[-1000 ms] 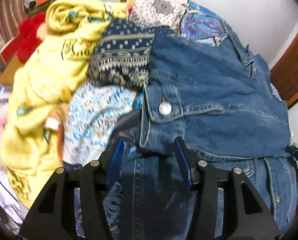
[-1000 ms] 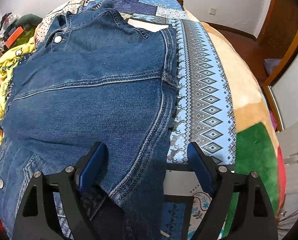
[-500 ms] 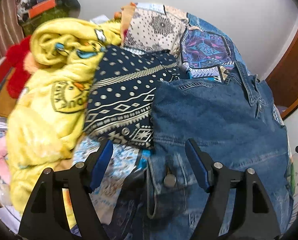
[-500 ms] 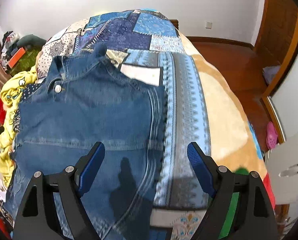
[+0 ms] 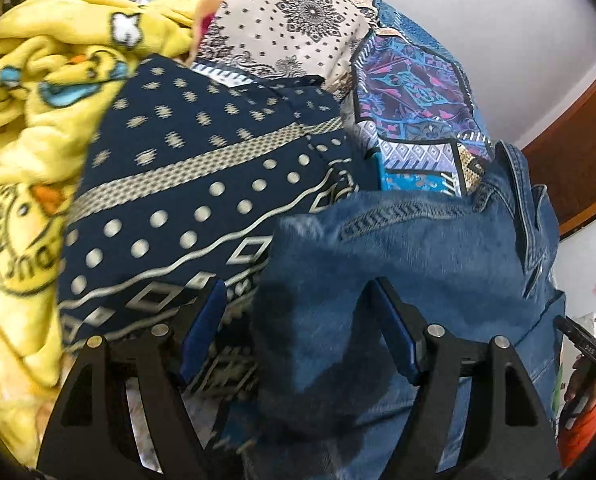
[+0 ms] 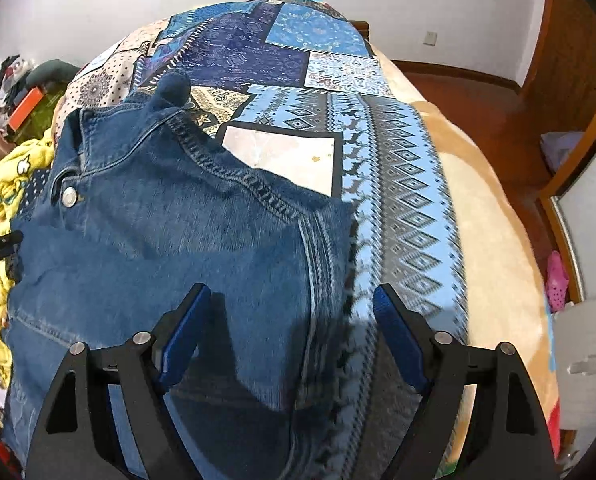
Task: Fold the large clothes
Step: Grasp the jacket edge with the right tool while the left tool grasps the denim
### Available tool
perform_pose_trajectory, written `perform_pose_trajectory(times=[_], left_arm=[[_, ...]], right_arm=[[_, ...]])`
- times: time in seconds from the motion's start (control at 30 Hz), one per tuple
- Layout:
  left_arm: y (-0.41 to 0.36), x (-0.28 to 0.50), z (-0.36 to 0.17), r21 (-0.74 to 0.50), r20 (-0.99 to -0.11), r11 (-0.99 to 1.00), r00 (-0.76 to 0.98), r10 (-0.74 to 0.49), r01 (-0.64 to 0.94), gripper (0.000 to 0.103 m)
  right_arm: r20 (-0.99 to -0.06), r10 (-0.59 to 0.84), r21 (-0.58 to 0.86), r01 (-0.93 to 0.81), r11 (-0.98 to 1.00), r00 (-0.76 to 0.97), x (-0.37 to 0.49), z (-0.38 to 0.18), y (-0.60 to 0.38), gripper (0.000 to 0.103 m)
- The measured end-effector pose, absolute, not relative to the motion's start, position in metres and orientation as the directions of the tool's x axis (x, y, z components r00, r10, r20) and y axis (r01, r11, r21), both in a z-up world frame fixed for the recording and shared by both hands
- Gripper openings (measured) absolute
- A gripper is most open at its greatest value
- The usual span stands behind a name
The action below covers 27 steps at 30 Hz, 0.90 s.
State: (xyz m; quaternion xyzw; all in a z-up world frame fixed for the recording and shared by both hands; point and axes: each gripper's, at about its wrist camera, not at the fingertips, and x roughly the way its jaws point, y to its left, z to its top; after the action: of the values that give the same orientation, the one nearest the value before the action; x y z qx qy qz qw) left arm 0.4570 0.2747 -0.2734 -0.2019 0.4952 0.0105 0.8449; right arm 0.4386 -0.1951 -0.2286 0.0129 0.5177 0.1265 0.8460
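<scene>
Left wrist: left gripper (image 5: pixel 298 312) released above denim jacket (image 5: pixel 418 260); right gripper (image 6: pixel 291 312) released, jacket on patchwork bedspread (image 6: pixel 398 184).

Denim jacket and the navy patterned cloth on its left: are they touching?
Touching. The left wrist view shows the denim jacket with its edge lying directly over the navy patterned cloth, no gap between them.
</scene>
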Motion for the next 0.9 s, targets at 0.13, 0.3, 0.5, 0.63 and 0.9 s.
perform_pose_trajectory(times=[0.13,0.3,0.5,0.63,0.9], left_arm=[[0.274,0.466,-0.278,-0.337,-0.832,0.907,0.53,-0.161,-0.254,0.029],[0.266,0.47,-0.272,-0.302,-0.832,0.914,0.543,-0.113,-0.272,0.012],[0.271,0.468,-0.249,-0.213,-0.832,0.933,0.555,-0.017,-0.29,0.012],[0.281,0.469,-0.24,-0.151,-0.835,0.937,0.548,0.05,-0.316,0.012],[0.29,0.476,-0.25,-0.1,-0.85,0.943,0.521,0.085,-0.317,0.012]], right_arm=[[-0.881,0.269,0.205,-0.2,0.958,0.389,0.449,-0.238,-0.197,0.033],[-0.855,0.299,0.264,-0.141,0.954,0.423,0.454,-0.231,-0.209,0.02],[-0.828,0.307,0.264,-0.156,0.952,0.47,0.476,-0.213,-0.191,0.016],[-0.796,0.304,0.22,-0.217,0.951,0.523,0.495,-0.187,-0.169,0.016],[-0.822,0.22,0.094,-0.255,0.962,0.526,0.526,-0.206,-0.135,0.017]])
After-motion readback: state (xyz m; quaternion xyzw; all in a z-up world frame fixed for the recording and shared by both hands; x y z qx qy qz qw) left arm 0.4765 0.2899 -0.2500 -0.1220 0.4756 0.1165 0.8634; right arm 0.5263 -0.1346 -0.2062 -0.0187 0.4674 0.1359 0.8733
